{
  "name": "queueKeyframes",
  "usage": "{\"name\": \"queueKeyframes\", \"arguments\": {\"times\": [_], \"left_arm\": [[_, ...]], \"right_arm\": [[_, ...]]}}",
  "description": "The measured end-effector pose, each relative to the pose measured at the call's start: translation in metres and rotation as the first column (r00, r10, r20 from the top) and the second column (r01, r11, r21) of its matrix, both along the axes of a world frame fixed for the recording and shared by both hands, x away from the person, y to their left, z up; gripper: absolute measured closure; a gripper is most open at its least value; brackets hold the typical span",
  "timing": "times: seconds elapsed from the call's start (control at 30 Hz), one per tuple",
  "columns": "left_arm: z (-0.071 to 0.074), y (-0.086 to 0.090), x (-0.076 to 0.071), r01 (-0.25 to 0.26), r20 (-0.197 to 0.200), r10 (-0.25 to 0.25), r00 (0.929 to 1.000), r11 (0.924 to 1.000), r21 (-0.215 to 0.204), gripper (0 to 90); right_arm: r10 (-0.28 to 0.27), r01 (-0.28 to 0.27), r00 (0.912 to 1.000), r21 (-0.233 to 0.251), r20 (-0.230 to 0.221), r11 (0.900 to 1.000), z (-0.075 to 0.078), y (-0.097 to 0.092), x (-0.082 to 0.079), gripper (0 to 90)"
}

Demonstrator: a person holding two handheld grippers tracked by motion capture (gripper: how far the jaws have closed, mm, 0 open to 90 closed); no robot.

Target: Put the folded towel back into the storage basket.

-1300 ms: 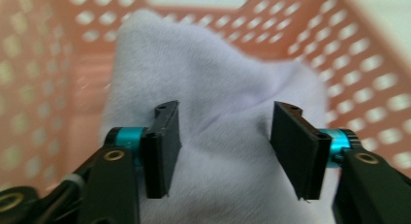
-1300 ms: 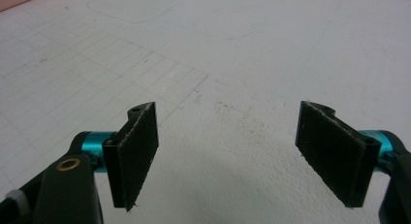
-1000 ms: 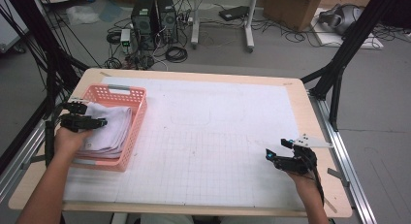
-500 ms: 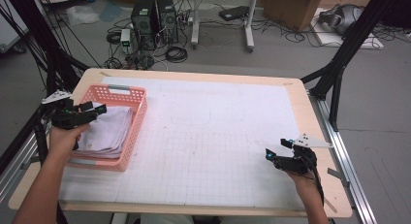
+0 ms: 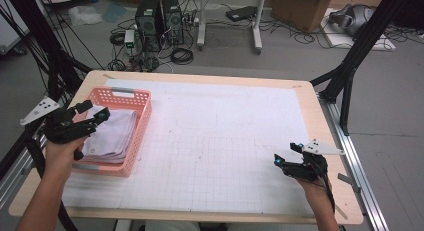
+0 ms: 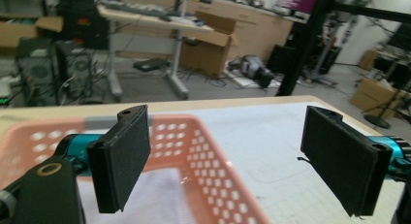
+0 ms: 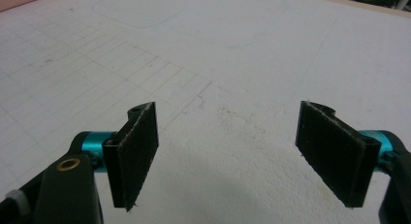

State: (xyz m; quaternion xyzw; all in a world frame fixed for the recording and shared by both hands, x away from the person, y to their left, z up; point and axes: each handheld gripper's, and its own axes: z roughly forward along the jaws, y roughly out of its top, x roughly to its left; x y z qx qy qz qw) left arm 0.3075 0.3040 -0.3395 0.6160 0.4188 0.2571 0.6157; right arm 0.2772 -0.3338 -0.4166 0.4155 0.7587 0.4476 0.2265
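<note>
A pink plastic basket stands at the table's left side with a folded white cloth lying in it. My left gripper hovers above the basket's left part, raised off the cloth. Its jaws have just been opening and stand wide apart with nothing between them. In the left gripper view, that gripper looks over the basket and the cloth below. My right gripper rests low near the table's front right corner, open and empty. In its own view, the right gripper points across the bare gridded mat.
A white gridded mat covers most of the wooden table. Beyond the far edge, computer towers, cables and cardboard boxes sit on the floor. Black frame struts rise at the right.
My left gripper has lifted off the cloth and drawn back to the left, its jaws spreading wider. The cloth stays in the basket. The right gripper has not moved.
</note>
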Motion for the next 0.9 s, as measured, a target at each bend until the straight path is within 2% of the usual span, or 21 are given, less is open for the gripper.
{"name": "queueKeyframes", "arguments": {"times": [0.17,0.23,0.33,0.4,0.5,0.73,0.9], "left_arm": [[-0.001,-0.024,-0.001,0.084,0.026,-0.084,0.9961,0.9965,0.002,20.4],[-0.003,-0.034,-0.001,0.102,0.029,-0.102,0.9944,0.9948,0.000,20.5],[-0.006,-0.050,-0.002,0.127,0.031,-0.127,0.9914,0.9918,0.016,20.5],[-0.007,-0.062,-0.003,0.143,0.037,-0.145,0.9887,0.9887,0.044,20.5],[-0.010,-0.080,-0.004,0.176,0.038,-0.178,0.9832,0.9822,0.066,20.7],[-0.017,-0.123,-0.006,0.260,0.039,-0.263,0.9640,0.9630,0.071,21.4],[-0.027,-0.146,-0.009,0.293,0.024,-0.296,0.9550,0.9532,0.072,21.5]], "right_arm": [[-0.002,0.002,0.9999,0.009,0.012,1.0000,0.002,-0.001,-0.001,22.3],[0.003,-0.003,0.9999,0.011,0.017,0.9999,0.002,-0.001,-0.002,22.3],[0.006,-0.006,0.9998,0.014,0.019,0.9999,0.003,-0.002,-0.003,22.3],[0.008,-0.008,0.9997,0.014,0.023,0.9999,0.003,-0.002,-0.003,22.3],[0.004,-0.004,0.9998,0.021,0.019,0.9998,0.003,-0.003,-0.005,22.3],[0.003,-0.004,0.9995,0.034,0.030,0.9994,0.004,-0.005,-0.007,22.3],[0.003,-0.004,0.9988,0.037,0.049,0.9993,0.004,-0.006,-0.010,22.2]]}}
